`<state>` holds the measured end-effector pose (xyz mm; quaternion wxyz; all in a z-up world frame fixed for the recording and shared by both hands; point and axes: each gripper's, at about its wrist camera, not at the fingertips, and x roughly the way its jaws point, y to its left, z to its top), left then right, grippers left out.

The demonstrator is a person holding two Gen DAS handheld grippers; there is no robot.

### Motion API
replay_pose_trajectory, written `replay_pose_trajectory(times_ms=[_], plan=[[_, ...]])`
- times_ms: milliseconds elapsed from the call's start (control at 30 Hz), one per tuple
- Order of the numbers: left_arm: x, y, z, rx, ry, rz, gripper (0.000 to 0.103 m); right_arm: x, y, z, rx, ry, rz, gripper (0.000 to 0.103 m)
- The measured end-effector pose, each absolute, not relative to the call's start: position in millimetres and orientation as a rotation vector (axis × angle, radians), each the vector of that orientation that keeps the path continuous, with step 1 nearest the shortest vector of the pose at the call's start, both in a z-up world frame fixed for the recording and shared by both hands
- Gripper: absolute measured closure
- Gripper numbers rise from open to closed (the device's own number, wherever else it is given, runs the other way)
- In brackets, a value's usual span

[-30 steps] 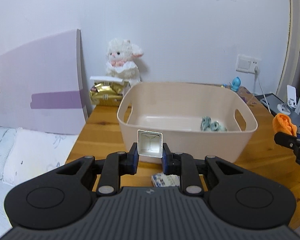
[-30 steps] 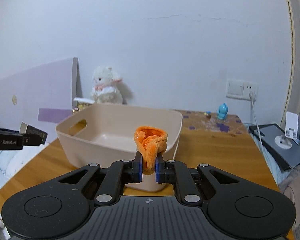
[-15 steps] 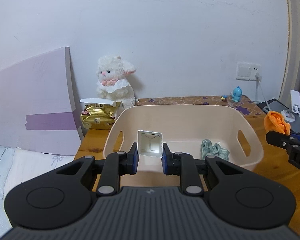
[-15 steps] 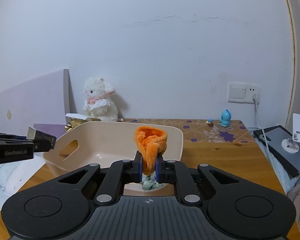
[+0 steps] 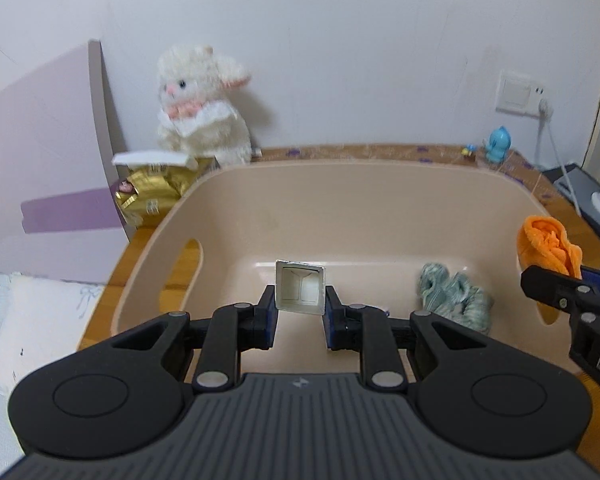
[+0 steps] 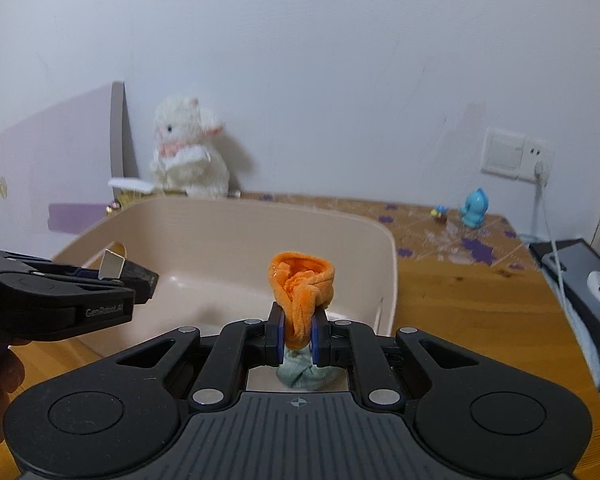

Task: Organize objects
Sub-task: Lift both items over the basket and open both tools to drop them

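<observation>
A beige plastic bin (image 5: pixel 340 184) (image 6: pixel 236 220) stands on the wooden table. My left gripper (image 5: pixel 300 312) is shut on a small white carton (image 5: pixel 300 292), held over the bin's inside near its left half. The carton (image 6: pixel 112 266) and the left gripper (image 6: pixel 140 276) also show at the left of the right wrist view. My right gripper (image 6: pixel 296 336) is shut on a rolled orange sock (image 6: pixel 302 292) above the bin's right end; the sock (image 5: pixel 548 244) appears at the right of the left wrist view. A teal sock bundle (image 5: pixel 454 300) (image 6: pixel 304 372) lies on the bin floor.
A white plush lamb (image 5: pixel 200 104) and a gold snack bag (image 5: pixel 156 196) sit behind the bin's left corner beside a lilac board (image 5: pixel 40 168). A blue figurine (image 6: pixel 474 208), a wall socket with cable (image 6: pixel 516 154) and a dark tablet (image 6: pixel 572 264) are at the right. Bedding (image 5: pixel 28 320) lies left.
Both grippers have moved forward and tipped down over the bin; the carton and the orange sock now hang above its inside, closer to the floor.
</observation>
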<state>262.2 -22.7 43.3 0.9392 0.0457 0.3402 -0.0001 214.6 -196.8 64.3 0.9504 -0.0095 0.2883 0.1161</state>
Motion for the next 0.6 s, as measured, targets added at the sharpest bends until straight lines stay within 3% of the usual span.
replay_pose_trajectory(times_ms=[133, 167, 233, 267, 300, 367, 600], plan=[[265.4, -23.4, 34.9, 0.104, 0.708, 0.005, 0.078, 220.5, -194.9, 53.4, -0.023, 0.617, 0.243, 0.082], [265.4, -23.5, 33.9, 0.106, 0.712, -0.002, 0.077, 220.0, -194.6, 52.5, -0.029, 0.617, 0.24, 0.072], [264.7, -24.4, 33.7, 0.102, 0.729, -0.025, 0.075, 216.1, -193.9, 53.4, -0.051, 0.598, 0.235, 0.064], [263.7, -24.6, 34.2, 0.099, 0.732, -0.028, 0.065, 213.5, -193.6, 54.9, -0.06, 0.59, 0.232, 0.057], [262.0, -24.7, 35.3, 0.099, 0.728, -0.026, 0.048, 211.4, -194.3, 57.1, -0.06, 0.583, 0.232, 0.048], [257.2, -25.3, 38.9, 0.106, 0.707, -0.009, 0.03, 205.9, -197.7, 62.1, -0.044, 0.569, 0.237, 0.041], [234.9, -20.0, 54.6, 0.086, 0.687, -0.01, 0.024, 183.5, -208.6, 80.6, -0.013, 0.527, 0.23, 0.028]])
